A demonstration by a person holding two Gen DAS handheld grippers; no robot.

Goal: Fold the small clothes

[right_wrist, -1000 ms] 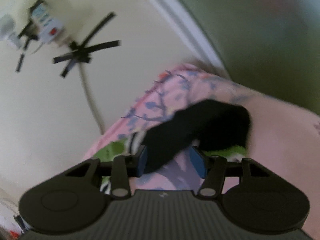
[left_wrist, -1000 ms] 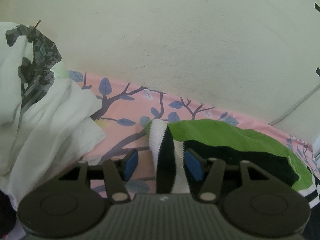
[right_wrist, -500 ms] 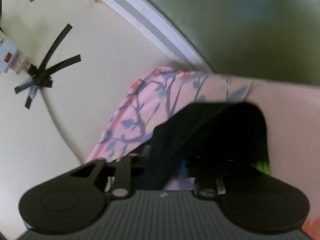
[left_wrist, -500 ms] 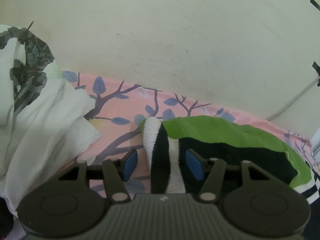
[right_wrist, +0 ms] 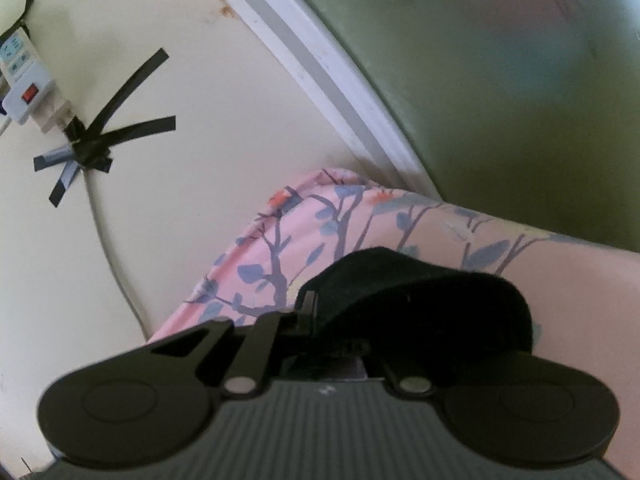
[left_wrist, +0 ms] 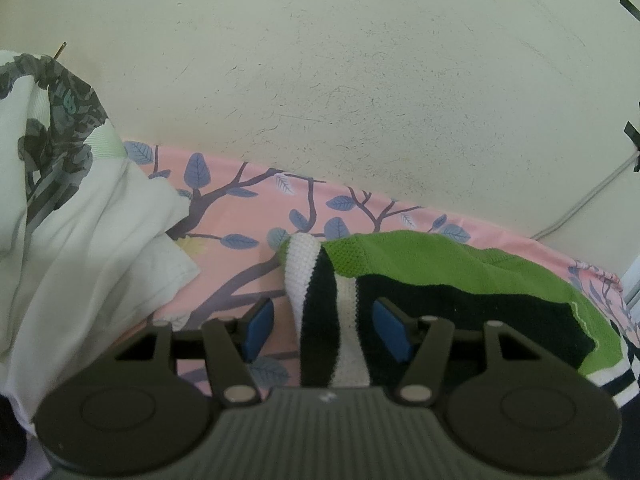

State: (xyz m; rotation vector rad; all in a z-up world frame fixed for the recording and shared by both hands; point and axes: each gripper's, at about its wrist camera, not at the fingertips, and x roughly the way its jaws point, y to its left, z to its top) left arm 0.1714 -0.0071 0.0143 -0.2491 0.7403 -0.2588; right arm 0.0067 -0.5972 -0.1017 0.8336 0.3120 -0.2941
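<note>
Left gripper [left_wrist: 323, 330]: blue pads spread wide, striped cuff of the knit garment [left_wrist: 420, 276] lying loose between them, gripped by neither. The garment sprawls lower right on the pink bedsheet [left_wrist: 240, 216]; white clothes [left_wrist: 72, 232] heaped at left.

Right gripper [right_wrist: 340, 332]: black cloth [right_wrist: 420, 296] drapes over its fingers, hiding the pads; closure cannot be told.

Risk: with the left end unheld, any right-side pull would likely drag the garment crooked.
</note>
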